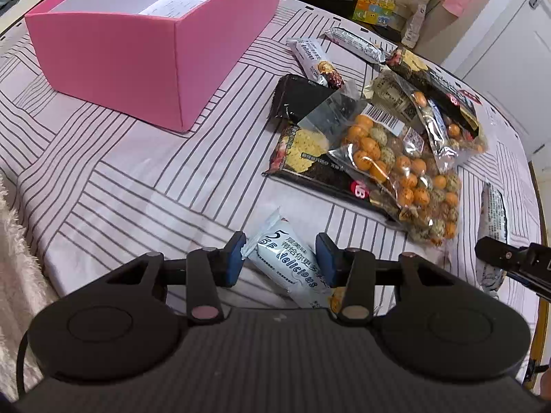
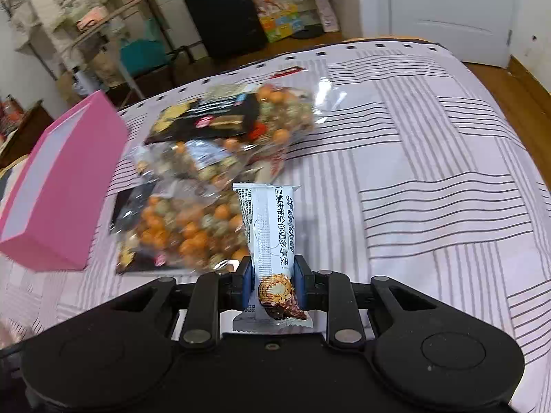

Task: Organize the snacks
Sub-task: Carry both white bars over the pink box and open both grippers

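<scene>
Open pink box on the striped bedsheet, interior bare. Left gripper spread astride a white wafer packet; right gripper clamps another wafer bar.

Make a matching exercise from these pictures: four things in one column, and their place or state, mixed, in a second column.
Things
1. pink box
2. right gripper
3. left gripper
4. clear bag of orange and green balls

States
A. lies partly on a black snack pack
B. open around a white bar lying on the bedsheet
C. open top, white inside
D. shut on a white snack bar

Pairs: 1-C, 2-D, 3-B, 4-A
</scene>
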Demonstrator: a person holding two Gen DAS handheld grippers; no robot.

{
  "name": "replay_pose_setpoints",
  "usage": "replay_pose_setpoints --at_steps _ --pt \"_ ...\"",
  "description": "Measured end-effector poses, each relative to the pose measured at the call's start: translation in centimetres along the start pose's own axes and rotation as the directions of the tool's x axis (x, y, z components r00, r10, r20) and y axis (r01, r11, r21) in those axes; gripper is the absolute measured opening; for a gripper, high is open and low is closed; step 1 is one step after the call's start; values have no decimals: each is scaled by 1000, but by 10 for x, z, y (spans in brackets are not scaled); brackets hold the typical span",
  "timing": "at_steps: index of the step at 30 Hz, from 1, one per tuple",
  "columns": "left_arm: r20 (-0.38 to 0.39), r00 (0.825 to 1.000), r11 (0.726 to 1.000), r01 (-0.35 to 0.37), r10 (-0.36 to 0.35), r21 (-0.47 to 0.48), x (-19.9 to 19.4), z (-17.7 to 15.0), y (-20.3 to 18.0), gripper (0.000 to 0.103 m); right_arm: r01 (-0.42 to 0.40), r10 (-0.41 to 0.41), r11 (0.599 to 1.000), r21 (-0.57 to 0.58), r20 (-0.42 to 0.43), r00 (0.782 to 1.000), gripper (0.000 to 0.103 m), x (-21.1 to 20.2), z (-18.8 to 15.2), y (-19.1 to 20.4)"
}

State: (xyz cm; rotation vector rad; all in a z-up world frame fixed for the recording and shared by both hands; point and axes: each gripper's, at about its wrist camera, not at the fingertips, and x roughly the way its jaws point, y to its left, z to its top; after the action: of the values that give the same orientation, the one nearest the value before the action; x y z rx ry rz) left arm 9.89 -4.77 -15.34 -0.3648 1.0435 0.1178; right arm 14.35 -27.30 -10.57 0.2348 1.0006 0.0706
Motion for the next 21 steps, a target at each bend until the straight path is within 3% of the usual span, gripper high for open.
replay_pose_setpoints --at_steps 7,21 --pt "23 1000 999 5 -6 37 -21 1 11 43 -54 53 992 -115 -12 999 29 -15 -17 24" --pt "69 998 995 -10 3 100 -83 11 57 42 -198 157 935 -294 -158 975 29 -48 -40 86"
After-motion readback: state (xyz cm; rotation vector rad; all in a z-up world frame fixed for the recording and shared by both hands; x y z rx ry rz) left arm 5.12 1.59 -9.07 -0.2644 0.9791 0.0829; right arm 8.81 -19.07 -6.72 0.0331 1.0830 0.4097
